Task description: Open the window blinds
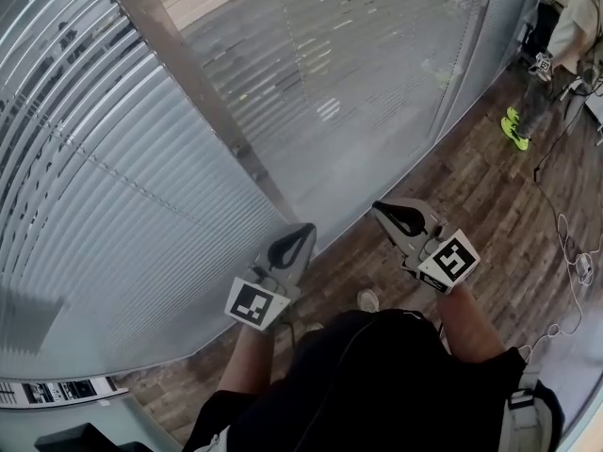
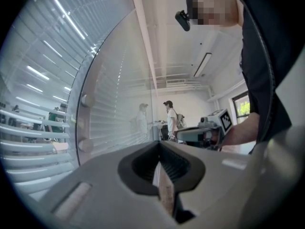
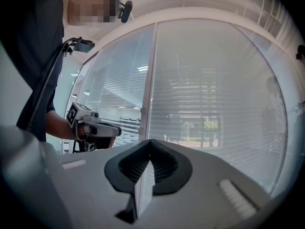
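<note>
White slatted window blinds (image 1: 104,186) hang behind a tall glass wall, split by a grey upright post (image 1: 203,111). In the head view both grippers are held out level towards the glass, a little short of it. My left gripper (image 1: 303,232) is shut with nothing between its jaws, and so is my right gripper (image 1: 384,209). In the left gripper view the shut left gripper (image 2: 159,146) points along the blinds (image 2: 33,128), with the right gripper (image 2: 202,131) beside it. The right gripper view shows the right gripper (image 3: 150,143) facing the blinds (image 3: 209,104) and the left gripper (image 3: 97,129).
Wooden floor (image 1: 471,186) runs along the foot of the glass. A person (image 1: 570,36) in bright green shoes stands at the far right. Cables (image 1: 565,243) trail over the floor on the right. A desk edge (image 1: 57,391) sits at the lower left.
</note>
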{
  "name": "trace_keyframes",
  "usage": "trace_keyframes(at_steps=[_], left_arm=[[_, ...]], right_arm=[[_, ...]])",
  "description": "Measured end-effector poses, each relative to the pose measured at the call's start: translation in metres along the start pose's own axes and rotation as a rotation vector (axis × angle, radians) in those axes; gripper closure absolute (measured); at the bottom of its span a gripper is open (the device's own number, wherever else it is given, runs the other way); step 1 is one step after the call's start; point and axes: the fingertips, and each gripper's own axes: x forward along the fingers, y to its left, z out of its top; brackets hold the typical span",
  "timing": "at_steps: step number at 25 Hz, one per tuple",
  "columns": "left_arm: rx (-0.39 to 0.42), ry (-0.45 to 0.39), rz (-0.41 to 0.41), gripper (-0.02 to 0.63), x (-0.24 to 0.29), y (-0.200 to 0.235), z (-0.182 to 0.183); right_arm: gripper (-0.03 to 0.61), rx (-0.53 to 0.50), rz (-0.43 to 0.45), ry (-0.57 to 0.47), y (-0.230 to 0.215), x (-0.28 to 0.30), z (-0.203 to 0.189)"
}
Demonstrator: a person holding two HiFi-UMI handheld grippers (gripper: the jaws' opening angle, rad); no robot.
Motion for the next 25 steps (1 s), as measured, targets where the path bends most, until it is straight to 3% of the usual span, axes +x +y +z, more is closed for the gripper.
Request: trace_keyframes(at_steps=[25], left_arm=[[0.010,0.002,0.030,0.610,-0.001,0.004,0.004]], right_arm=[[0.574,-0.035,0.042,-0.029,0.003,0.012,0.015]])
